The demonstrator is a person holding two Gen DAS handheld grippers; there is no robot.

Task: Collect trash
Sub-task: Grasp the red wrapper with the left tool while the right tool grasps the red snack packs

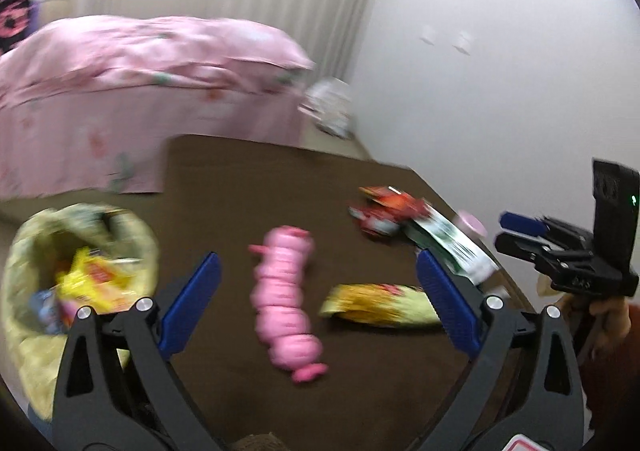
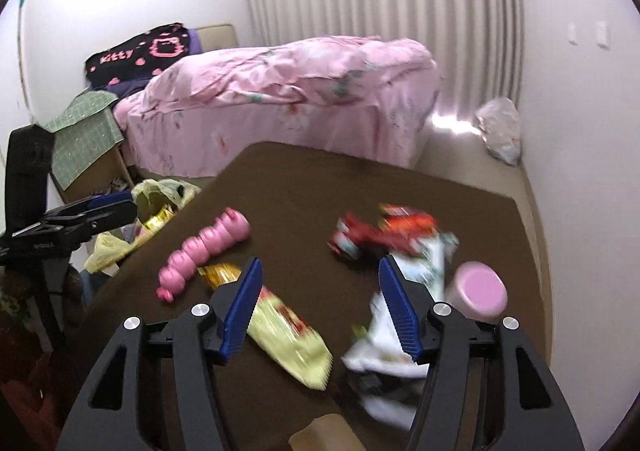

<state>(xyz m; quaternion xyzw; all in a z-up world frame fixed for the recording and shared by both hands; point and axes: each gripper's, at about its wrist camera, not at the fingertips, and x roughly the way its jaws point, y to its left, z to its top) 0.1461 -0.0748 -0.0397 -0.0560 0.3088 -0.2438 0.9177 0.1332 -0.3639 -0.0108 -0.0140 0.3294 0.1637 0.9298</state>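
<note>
Both tools, left tool (image 1: pixel 318 293) and right tool (image 2: pixel 320 305), gape empty; wrappers (image 2: pixel 386 237) blur.

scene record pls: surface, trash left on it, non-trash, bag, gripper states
surface: dark brown table
trash on table: yellow snack wrapper; red crumpled wrapper; white-and-green wrapper
non-trash: pink segmented caterpillar toy; pink-lidded jar
bag: pale yellow plastic bag, beside table, wrappers inside
left gripper: open, empty
right gripper: open, empty
</note>
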